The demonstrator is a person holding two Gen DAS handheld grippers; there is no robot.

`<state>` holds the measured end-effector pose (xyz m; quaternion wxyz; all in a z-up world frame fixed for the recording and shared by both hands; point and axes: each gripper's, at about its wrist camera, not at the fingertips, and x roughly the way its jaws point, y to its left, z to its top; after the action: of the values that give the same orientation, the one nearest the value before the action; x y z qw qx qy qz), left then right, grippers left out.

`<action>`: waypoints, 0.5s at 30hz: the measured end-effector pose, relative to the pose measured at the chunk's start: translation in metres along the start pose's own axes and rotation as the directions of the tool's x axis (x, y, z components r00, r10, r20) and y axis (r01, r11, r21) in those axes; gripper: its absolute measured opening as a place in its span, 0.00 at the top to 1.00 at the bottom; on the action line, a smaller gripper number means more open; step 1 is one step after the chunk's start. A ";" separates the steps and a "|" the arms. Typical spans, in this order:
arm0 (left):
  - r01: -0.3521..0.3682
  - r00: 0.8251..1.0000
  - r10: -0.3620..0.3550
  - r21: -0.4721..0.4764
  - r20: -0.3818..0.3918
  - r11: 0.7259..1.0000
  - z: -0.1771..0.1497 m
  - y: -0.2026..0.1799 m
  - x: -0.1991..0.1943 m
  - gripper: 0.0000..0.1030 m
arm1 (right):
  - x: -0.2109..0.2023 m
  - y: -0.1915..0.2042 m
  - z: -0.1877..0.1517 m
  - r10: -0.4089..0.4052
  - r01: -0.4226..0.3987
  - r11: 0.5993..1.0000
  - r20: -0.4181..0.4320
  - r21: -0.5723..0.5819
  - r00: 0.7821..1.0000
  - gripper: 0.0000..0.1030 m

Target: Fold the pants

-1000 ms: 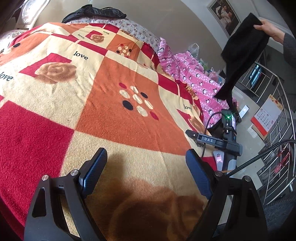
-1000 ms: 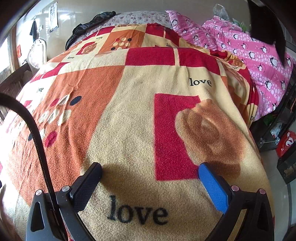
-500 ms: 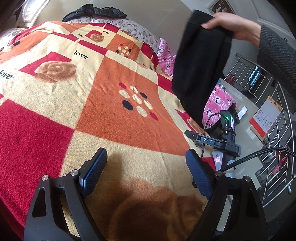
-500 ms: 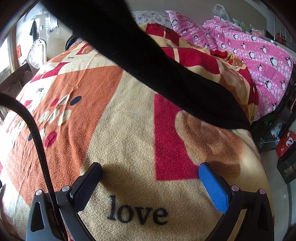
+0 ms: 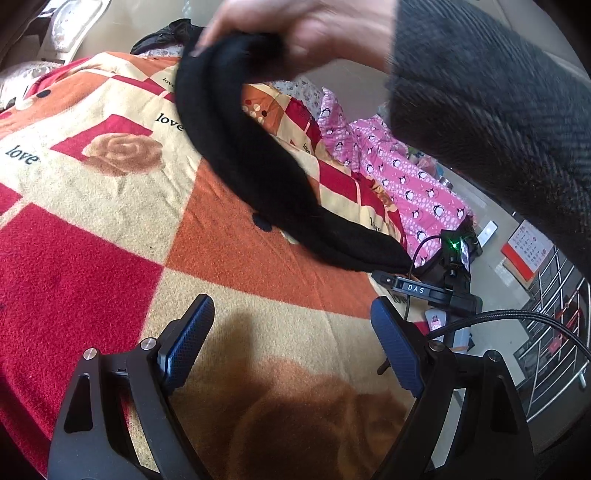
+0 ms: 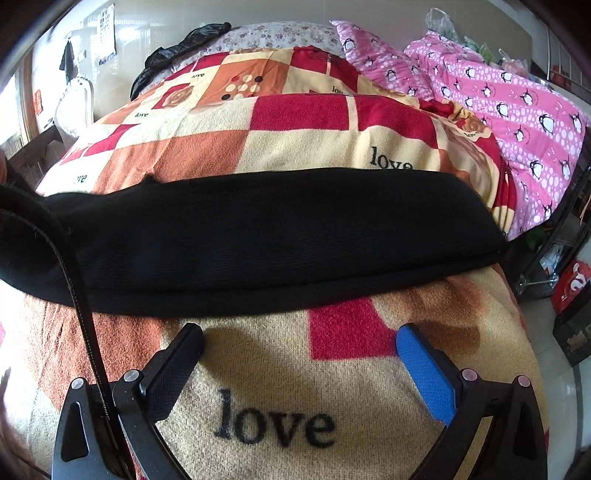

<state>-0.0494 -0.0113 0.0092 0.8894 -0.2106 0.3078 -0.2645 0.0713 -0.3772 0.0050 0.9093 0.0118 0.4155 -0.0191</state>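
Observation:
Black pants (image 5: 258, 162) are held at one end by a bare hand (image 5: 295, 33) in a grey sleeve and drape down onto the patterned blanket (image 5: 110, 229). In the right wrist view the pants (image 6: 277, 236) lie across the blanket (image 6: 295, 387) just beyond my fingers. My left gripper (image 5: 291, 336) is open and empty, resting low over the blanket, the pants well ahead of it. My right gripper (image 6: 299, 350) is open and empty, its fingertips close to the pants' near edge; it also shows in the left wrist view (image 5: 424, 291).
A pink penguin quilt (image 6: 498, 96) is bunched at the bed's right side. A dark garment (image 6: 177, 48) lies at the headboard end. A metal rack (image 5: 554, 332) and a red-and-white calendar (image 5: 524, 251) stand beside the bed. A cable (image 6: 81, 295) crosses the right view.
The hand has swung the pants from beside the bed over it and lowered them onto the blanket in front of my right gripper. Both grippers have stayed still and open.

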 end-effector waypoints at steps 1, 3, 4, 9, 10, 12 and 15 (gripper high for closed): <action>-0.003 1.000 0.003 0.002 -0.002 1.000 -0.001 0.000 0.000 0.16 | 0.000 0.000 0.000 0.000 0.000 1.000 0.000 0.000 1.000 0.00; -0.007 1.000 0.007 -0.002 -0.007 1.000 0.000 0.000 0.002 0.16 | 0.000 0.000 0.000 0.000 0.000 1.000 0.000 0.000 1.000 0.00; -0.008 1.000 0.008 -0.005 -0.010 1.000 0.000 0.000 0.003 0.16 | 0.000 0.000 0.000 0.000 0.000 1.000 0.000 0.000 1.000 0.00; -0.008 1.000 0.008 -0.006 -0.024 1.000 0.001 -0.001 0.008 0.16 | 0.000 0.000 0.000 0.000 0.000 1.000 0.000 0.000 1.000 0.00; -0.008 1.000 0.008 -0.005 -0.025 1.000 0.001 -0.002 0.009 0.16 | 0.000 0.000 0.000 0.000 0.000 1.000 0.000 0.000 1.000 0.00; -0.008 1.000 0.008 -0.006 -0.027 1.000 0.001 -0.003 0.010 0.16 | 0.000 0.000 0.000 0.000 0.000 1.000 0.000 0.000 1.000 0.00; -0.004 1.000 0.004 -0.010 -0.029 1.000 0.002 -0.002 0.010 0.16 | 0.000 0.000 0.000 0.000 0.000 1.000 0.000 0.000 1.000 0.00</action>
<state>-0.0422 -0.0185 0.0070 0.8843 -0.2103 0.3225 -0.2642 0.0717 -0.3771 0.0052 0.9093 0.0118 0.4156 -0.0190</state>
